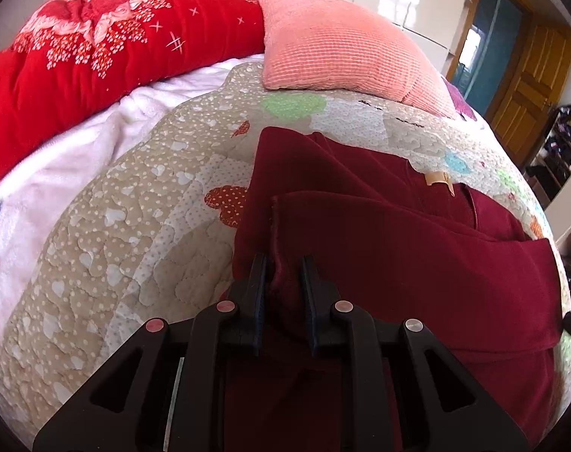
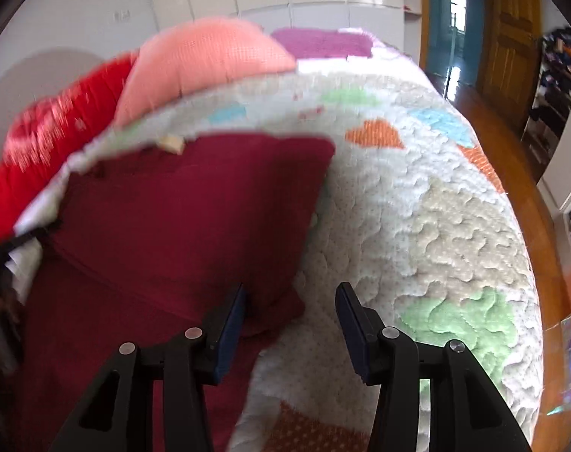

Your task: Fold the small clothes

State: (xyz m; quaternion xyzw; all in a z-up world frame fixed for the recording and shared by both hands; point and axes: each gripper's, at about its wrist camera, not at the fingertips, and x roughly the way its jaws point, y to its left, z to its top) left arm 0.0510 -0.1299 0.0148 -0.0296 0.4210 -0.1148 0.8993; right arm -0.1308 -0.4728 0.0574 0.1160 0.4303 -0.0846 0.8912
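Note:
A dark red garment [image 1: 398, 233] lies partly folded on the heart-patterned quilt [image 1: 134, 226], with a beige tag [image 1: 438, 179] near its far edge. My left gripper [image 1: 284, 263] is shut on a bunched edge of the garment at its near left side, and the cloth stands pinched between the two fingers. In the right wrist view, which is blurred, the same garment [image 2: 172, 207] spreads to the left. My right gripper [image 2: 293, 290] stands open low over the quilt [image 2: 436, 226]. The garment's right corner lies by its left finger [image 2: 232, 320], and the pads do not press on it.
A pink pillow [image 1: 342, 49] and a red flowered blanket [image 1: 97, 56] lie at the head of the bed, with a white fleece blanket [image 1: 59, 188] at the left. A purple pillow [image 2: 323, 41] sits farther back. The bed's right edge drops to a wooden floor [image 2: 492, 143] near a wooden door [image 2: 507, 37].

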